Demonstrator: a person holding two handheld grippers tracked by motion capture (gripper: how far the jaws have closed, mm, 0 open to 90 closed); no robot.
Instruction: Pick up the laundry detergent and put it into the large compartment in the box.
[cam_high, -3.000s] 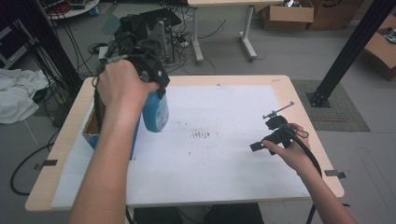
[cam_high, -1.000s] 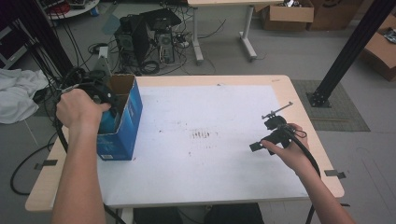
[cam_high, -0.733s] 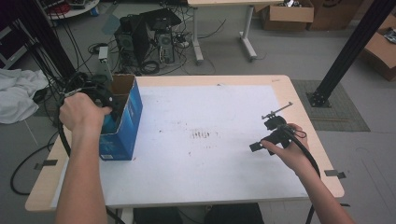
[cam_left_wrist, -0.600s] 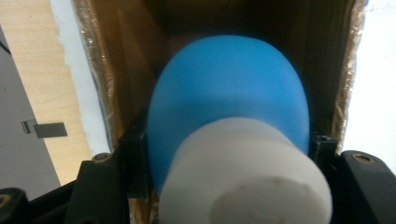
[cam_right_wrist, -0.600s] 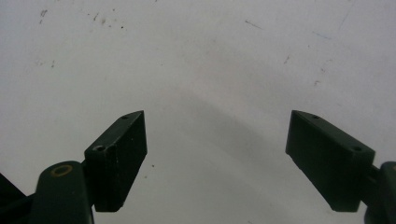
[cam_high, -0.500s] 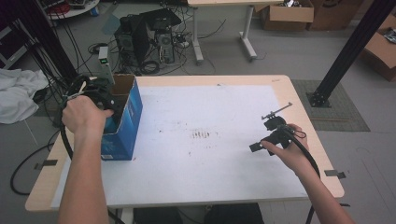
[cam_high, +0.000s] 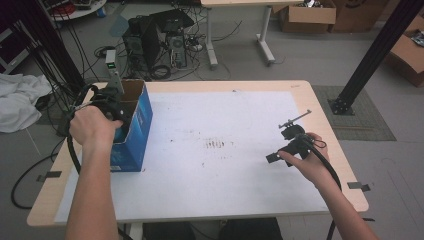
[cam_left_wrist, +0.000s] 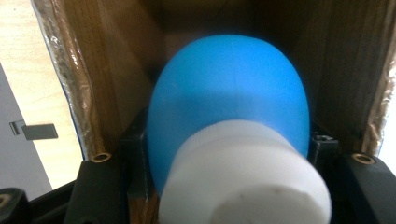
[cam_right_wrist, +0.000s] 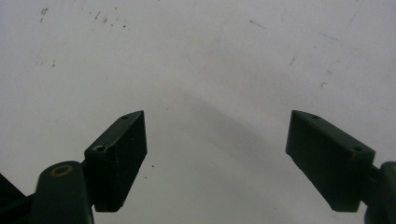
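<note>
Jaws of the left gripper (cam_left_wrist: 224, 186) are clamped on a blue bottle (cam_left_wrist: 229, 98) lowered inside the box (cam_high: 140, 125) at the table's left edge, release being left, while the right gripper (cam_right_wrist: 215, 158) is held open, empty.

The smooth blue plastic bottle (cam_left_wrist: 229, 93) with its matt white ribbed cap (cam_left_wrist: 243, 177) sits between my fingers. Around it is rough brown cardboard of the glossy blue box (cam_high: 137, 130). The desk (cam_high: 240, 195) wears matt white paper.
</note>
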